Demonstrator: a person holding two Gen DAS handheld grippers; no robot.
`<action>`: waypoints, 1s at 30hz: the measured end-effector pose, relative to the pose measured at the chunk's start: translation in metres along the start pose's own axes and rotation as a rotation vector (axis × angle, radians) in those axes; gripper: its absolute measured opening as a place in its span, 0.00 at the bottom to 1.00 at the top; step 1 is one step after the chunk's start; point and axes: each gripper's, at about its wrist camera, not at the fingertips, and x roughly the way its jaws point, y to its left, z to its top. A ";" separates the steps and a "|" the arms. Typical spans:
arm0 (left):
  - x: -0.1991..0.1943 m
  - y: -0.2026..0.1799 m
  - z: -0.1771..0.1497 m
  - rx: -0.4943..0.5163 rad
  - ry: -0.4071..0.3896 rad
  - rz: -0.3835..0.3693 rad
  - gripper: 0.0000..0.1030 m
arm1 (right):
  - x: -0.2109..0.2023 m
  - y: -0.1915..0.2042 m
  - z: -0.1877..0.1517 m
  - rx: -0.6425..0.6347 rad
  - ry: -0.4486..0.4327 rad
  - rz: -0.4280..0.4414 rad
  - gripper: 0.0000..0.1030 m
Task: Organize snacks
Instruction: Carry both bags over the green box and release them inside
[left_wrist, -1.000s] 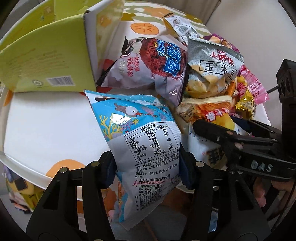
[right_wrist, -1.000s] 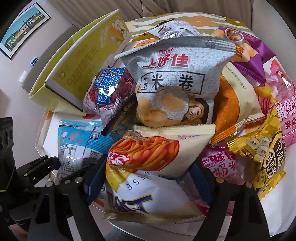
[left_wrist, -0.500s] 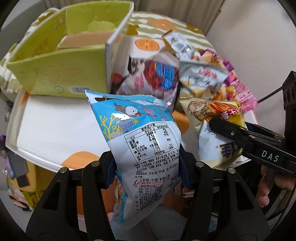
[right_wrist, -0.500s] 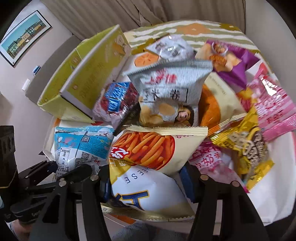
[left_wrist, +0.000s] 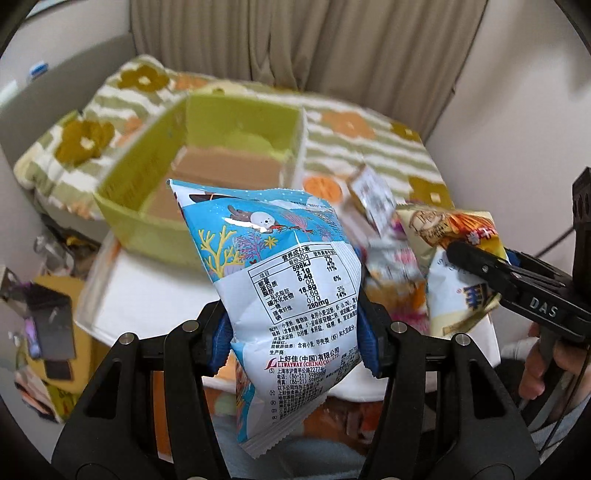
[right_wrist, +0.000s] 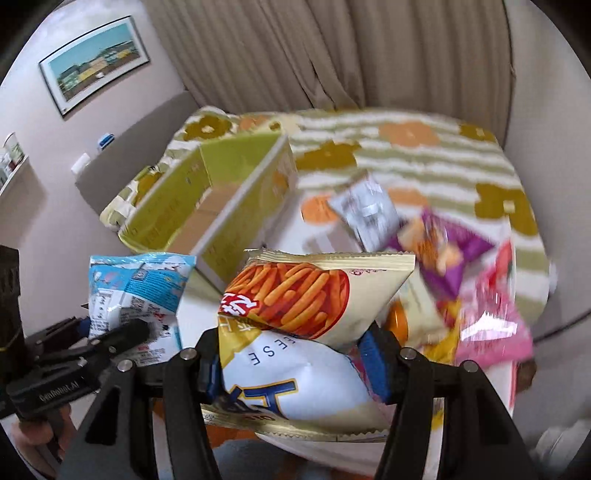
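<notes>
The left gripper (left_wrist: 293, 334) is clamped on the blue packet (left_wrist: 280, 280); the right gripper (right_wrist: 291, 363) on the cream packet (right_wrist: 295, 321). The green box (left_wrist: 207, 173) lies ahead, nearer the left.

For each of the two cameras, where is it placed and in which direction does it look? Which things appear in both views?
Left wrist: sits on the left gripper, looks down past the clamped blue snack bag to the green box; the right gripper and a hand show.
Right wrist: sits on the right gripper, clamped on the cheese-stick bag; the left gripper shows.
Shared: both bags, box, floral cloth.
</notes>
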 end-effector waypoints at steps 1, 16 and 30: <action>-0.001 0.007 0.010 -0.004 -0.008 0.002 0.50 | -0.002 0.004 0.006 -0.016 -0.012 0.008 0.54; 0.080 0.127 0.146 0.068 0.069 0.017 0.51 | 0.069 0.097 0.110 -0.011 -0.078 0.033 0.54; 0.152 0.146 0.157 0.295 0.212 -0.021 1.00 | 0.151 0.131 0.131 0.081 0.025 -0.143 0.54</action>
